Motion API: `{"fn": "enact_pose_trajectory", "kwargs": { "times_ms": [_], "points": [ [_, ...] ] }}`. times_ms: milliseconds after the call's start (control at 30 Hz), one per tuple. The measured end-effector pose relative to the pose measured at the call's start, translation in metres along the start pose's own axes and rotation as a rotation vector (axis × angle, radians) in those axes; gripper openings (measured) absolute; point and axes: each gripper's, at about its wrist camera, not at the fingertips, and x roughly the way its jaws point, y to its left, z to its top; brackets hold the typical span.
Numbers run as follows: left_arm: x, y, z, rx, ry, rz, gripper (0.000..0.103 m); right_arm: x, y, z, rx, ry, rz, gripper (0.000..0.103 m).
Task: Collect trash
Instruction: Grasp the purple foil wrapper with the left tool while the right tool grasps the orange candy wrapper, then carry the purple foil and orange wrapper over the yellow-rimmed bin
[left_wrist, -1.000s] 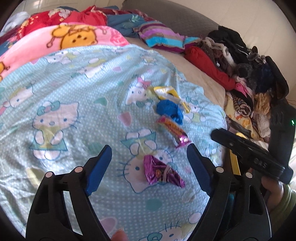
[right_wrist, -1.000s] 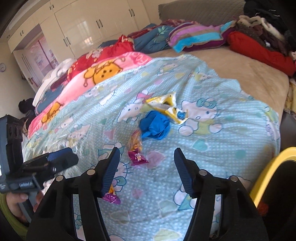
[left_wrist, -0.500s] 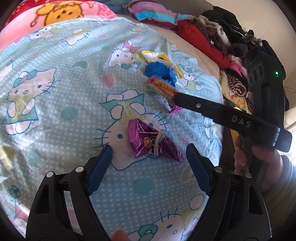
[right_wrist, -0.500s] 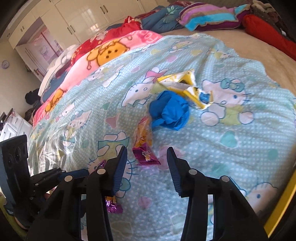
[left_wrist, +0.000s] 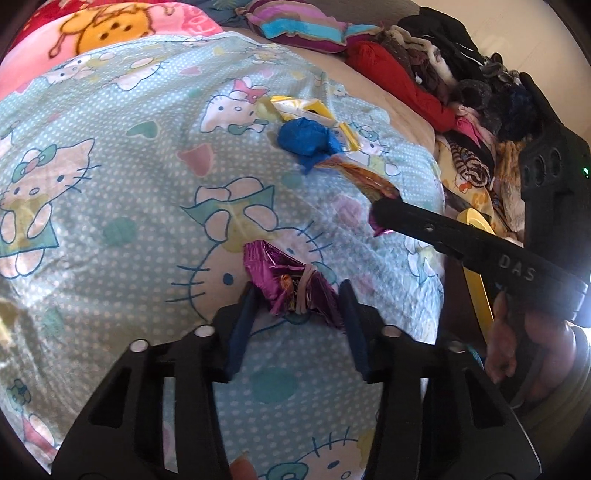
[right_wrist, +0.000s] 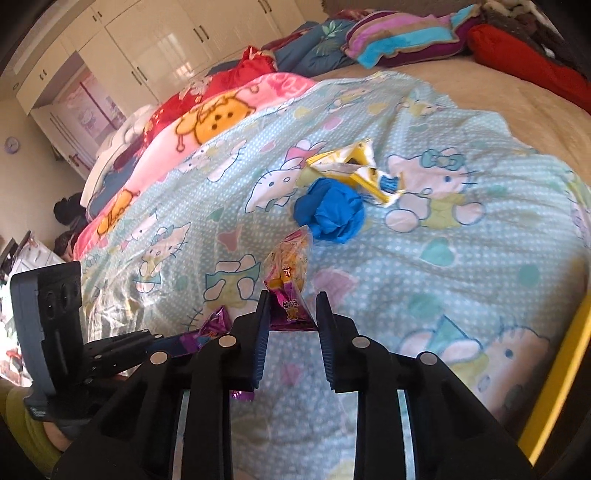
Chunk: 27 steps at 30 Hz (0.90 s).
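On the light-blue cat-print sheet (left_wrist: 122, 192) lies a crumpled purple foil wrapper (left_wrist: 291, 288). My left gripper (left_wrist: 297, 295) is closing on it, and both blue pads touch its sides. My right gripper (right_wrist: 291, 306) is closing on the purple end of an orange-and-purple snack wrapper (right_wrist: 290, 269), which fills the gap between its pads. The left wrist view shows that gripper (left_wrist: 380, 218) from the side, pinching the wrapper (left_wrist: 365, 181). Beyond lie a crumpled blue wad (right_wrist: 330, 210) and a yellow-and-white wrapper (right_wrist: 354, 166).
A yellow bin rim (right_wrist: 554, 376) stands by the bed's near right edge. Piled clothes (left_wrist: 461, 110) line the right side. Folded blankets and striped pillows (right_wrist: 399, 37) lie at the far end. White wardrobes (right_wrist: 147, 48) stand behind, and a hand (left_wrist: 517, 343) holds the right gripper.
Both grippers came down to the sheet and their jaws narrowed: the left around the purple foil wrapper, the right around the end of the orange-and-purple wrapper.
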Motion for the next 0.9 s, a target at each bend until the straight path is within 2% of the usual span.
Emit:
{"fn": "enact_pose_trajectory", "kwargs": {
  "times_ms": [33,133,500,900],
  "points": [
    [0.000,-0.001,0.000,0.003,0.000,-0.002,0.021,-0.003,0.000,-0.002,0.006,-0.005,-0.001,0.024],
    [-0.003,-0.006,-0.001,0.016,-0.004,-0.011,0.016,-0.016,-0.002,-0.010,0.020,-0.029,-0.003,0.024],
    [-0.018,-0.030,0.005,0.065,-0.051,-0.016,0.015,-0.050,-0.007,-0.024,0.049,-0.095,-0.011,0.024],
    [-0.028,-0.068,0.017,0.134,-0.095,-0.055,0.015,-0.091,-0.025,-0.034,0.107,-0.181,-0.037,0.024]
  ]
}}
